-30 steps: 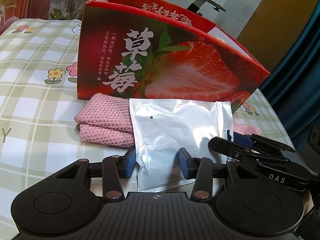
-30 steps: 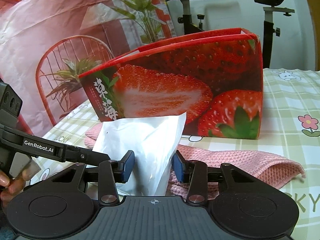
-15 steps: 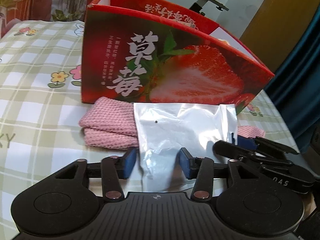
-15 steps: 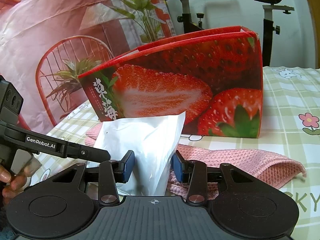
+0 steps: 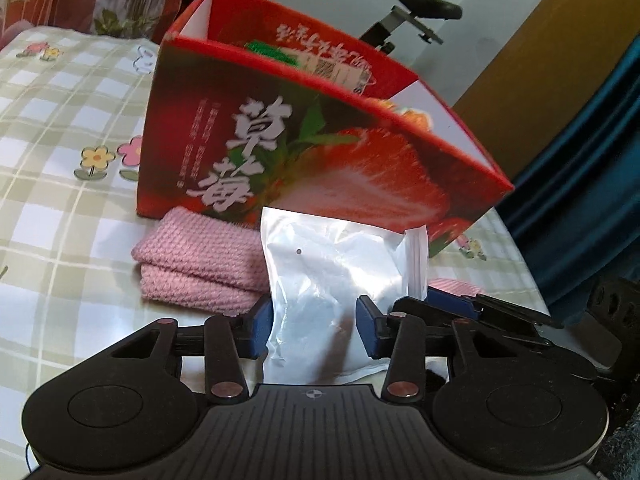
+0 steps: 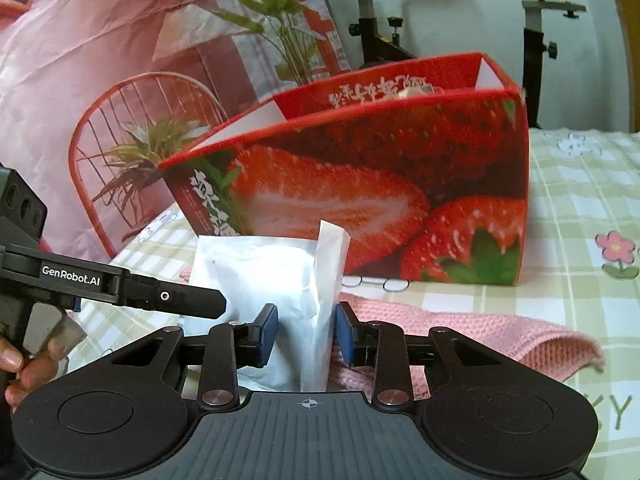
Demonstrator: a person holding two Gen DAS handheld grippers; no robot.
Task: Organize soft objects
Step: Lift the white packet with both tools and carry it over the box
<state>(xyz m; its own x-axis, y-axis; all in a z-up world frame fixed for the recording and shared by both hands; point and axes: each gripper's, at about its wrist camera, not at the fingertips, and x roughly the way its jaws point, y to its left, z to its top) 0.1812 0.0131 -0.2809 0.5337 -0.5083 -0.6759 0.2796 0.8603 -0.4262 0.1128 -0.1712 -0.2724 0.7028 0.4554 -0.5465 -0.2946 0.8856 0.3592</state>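
Note:
A white plastic pouch (image 5: pixel 332 268) (image 6: pixel 272 272) stands tilted up in front of a red strawberry box (image 5: pixel 320 152) (image 6: pixel 380 168), partly over a folded pink knitted cloth (image 5: pixel 200 264) (image 6: pixel 460 332). The left gripper (image 5: pixel 312 326) has the pouch's near end between its blue pads, and its jaws are closing on it. The right gripper (image 6: pixel 306 332) comes in from the pouch's other side. Its jaws are also closing, and they crease the pouch so that one edge folds upward. Each gripper's finger shows in the other's view.
The box is open at the top with packaged items inside (image 5: pixel 280 50). It sits on a table with a checked floral cloth (image 5: pixel 60 160). A hand (image 6: pixel 24 364) holds the left tool. A red wire chair (image 6: pixel 132 152), an exercise bike (image 6: pixel 536 40) and a blue curtain (image 5: pixel 580 200) lie beyond.
The pouch has gone from lying flatter on the cloth to being bunched and tipped up, with its right edge folded. Both pairs of jaws have narrowed around it, and the left view now looks down into the box.

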